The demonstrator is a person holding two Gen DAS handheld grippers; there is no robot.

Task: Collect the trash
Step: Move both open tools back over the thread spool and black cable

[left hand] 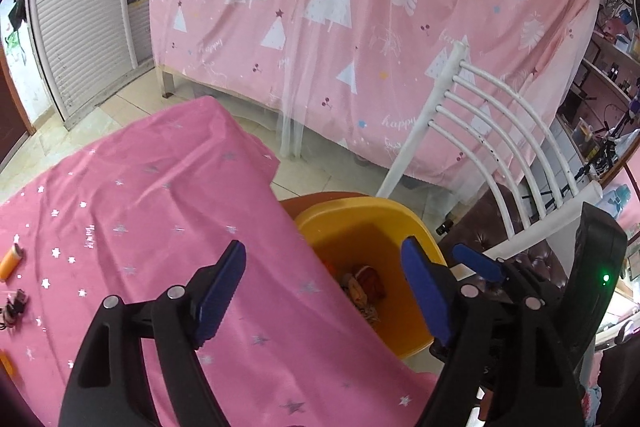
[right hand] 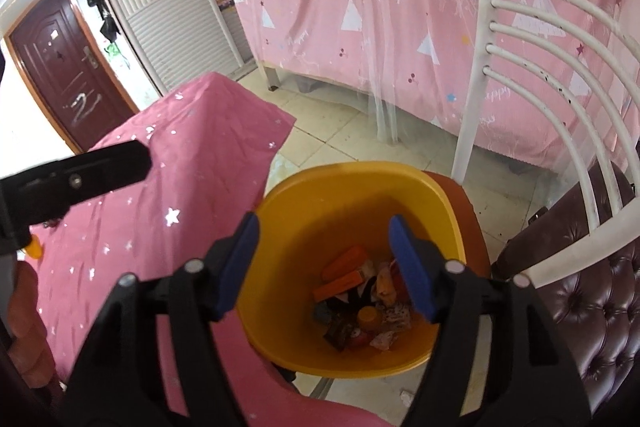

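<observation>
A yellow bin (right hand: pixel 280 211) stands on the floor beside the table's pink star cloth (left hand: pixel 140 211). It holds mixed trash (right hand: pixel 360 307): orange pieces, wrappers and a small yellow cap. My right gripper (right hand: pixel 324 227) hangs open straight above the bin, nothing between its blue pads. My left gripper (left hand: pixel 324 251) is open too, over the table's edge and the bin's (left hand: pixel 360 223) left rim, empty. An orange tube (left hand: pixel 10 261) and a small dark item (left hand: pixel 14 305) lie on the cloth at far left. Its black body (right hand: pixel 80 175) shows at the left of the right wrist view.
A white metal chair (right hand: pixel 560 75) with a brown tufted seat (right hand: pixel 592 299) stands right of the bin. Behind is a bed draped in a pink tree-print sheet (left hand: pixel 360 27). Tiled floor (right hand: pixel 340 143) lies between. A white slatted wardrobe (right hand: pixel 168 7) and a dark red door (right hand: pixel 60 67) are at back left.
</observation>
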